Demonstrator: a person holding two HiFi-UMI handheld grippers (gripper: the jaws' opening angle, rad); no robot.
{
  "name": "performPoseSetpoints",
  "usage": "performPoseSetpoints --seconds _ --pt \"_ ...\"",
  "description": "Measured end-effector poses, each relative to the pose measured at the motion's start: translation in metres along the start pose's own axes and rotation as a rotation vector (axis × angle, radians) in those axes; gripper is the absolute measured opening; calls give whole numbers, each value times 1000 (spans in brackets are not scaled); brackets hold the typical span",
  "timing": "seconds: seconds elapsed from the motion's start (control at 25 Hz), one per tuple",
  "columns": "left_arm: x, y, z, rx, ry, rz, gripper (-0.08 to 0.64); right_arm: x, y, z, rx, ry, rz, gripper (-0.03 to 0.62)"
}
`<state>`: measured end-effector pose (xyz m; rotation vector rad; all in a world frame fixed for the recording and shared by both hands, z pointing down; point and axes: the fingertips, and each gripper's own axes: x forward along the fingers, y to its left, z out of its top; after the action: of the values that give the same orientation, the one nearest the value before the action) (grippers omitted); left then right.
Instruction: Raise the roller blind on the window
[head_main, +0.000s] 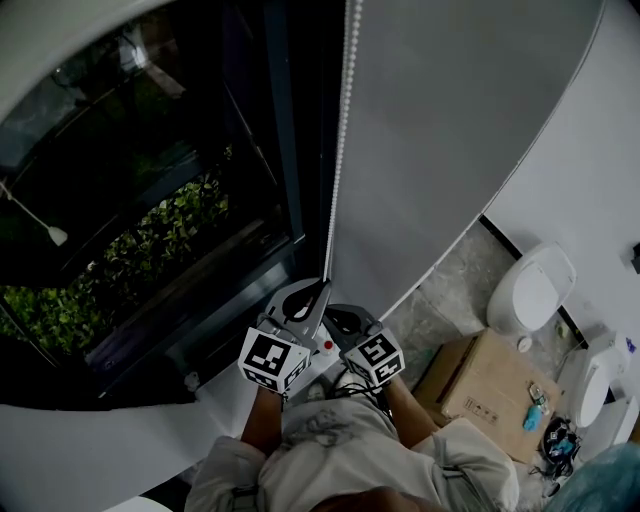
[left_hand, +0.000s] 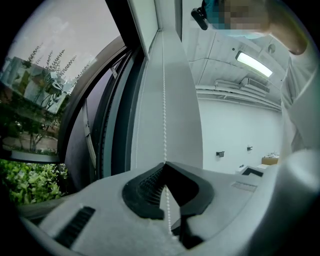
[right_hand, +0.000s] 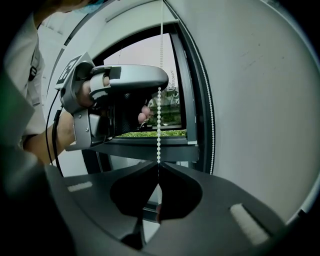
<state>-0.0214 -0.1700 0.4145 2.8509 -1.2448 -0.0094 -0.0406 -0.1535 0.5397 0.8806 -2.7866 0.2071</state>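
Both tools sit at the frame's bottom centre: the left gripper (left_hand: 164, 165) has its fingers clamped on the bead chain (head_main: 340, 150), and the right gripper (right_hand: 159, 165) pinches it just beneath. The roller blind (head_main: 450, 130) hangs across the upper right beside the window (head_main: 150, 200), so most of the raising looks undone.

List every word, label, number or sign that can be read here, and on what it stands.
Cardboard box: dark print on its top, too small to read.
Marker cubes: square patterns only, no words.
No other text is visible.
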Motion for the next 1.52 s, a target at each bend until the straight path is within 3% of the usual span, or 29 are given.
performPoseSetpoints --seconds 0.32,0.68,1.32,1.52 --pt "-2 -4 -14 -20 20 -4 9 -6 0 -23 31 67 -6 12" --pt "1 -2 -14 -8 15 4 11 -13 1 -13 7 17 18 38" --pt "3 -1 -13 -13 21 24 11 -71 -4 141 -63 -286 40 100" --pt "4 -1 -15 -12 24 23 11 -69 -11 173 -95 -327 43 103"
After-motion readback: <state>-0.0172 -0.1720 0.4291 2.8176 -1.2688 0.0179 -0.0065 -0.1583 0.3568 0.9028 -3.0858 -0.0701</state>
